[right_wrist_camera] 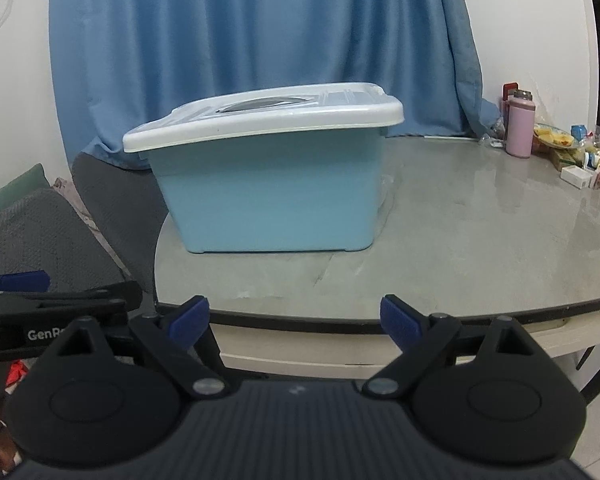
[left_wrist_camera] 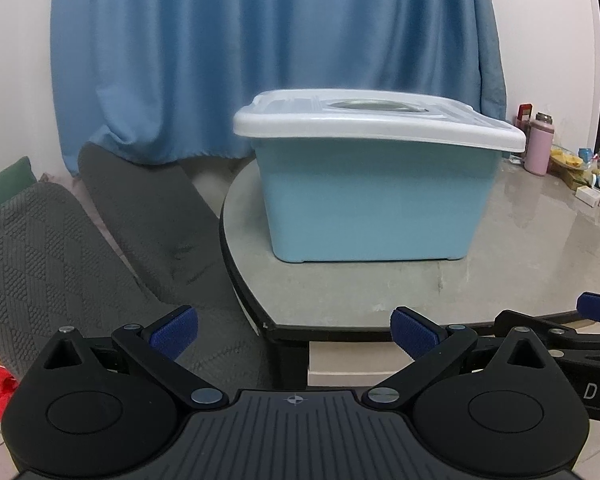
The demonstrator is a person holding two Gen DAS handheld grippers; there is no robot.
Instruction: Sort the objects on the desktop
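Note:
A light blue storage box (left_wrist_camera: 372, 204) with a white lid (left_wrist_camera: 376, 126) stands closed on the round grey table (left_wrist_camera: 520, 248). It also shows in the right wrist view (right_wrist_camera: 268, 196), lid (right_wrist_camera: 268, 126) on. My left gripper (left_wrist_camera: 294, 330) is open and empty, held off the table's front edge, well short of the box. My right gripper (right_wrist_camera: 294, 318) is open and empty, also in front of the table edge. Each gripper shows at the side of the other's view: the right one (left_wrist_camera: 596, 304), the left one (right_wrist_camera: 24, 280).
A pink bottle (right_wrist_camera: 519, 128) and a cluster of small boxes, jars and snacks (right_wrist_camera: 584, 160) stand at the table's far right. A grey sofa (left_wrist_camera: 60, 248) with a green cushion (left_wrist_camera: 8, 184) lies left of the table. A blue curtain (left_wrist_camera: 260, 48) hangs behind.

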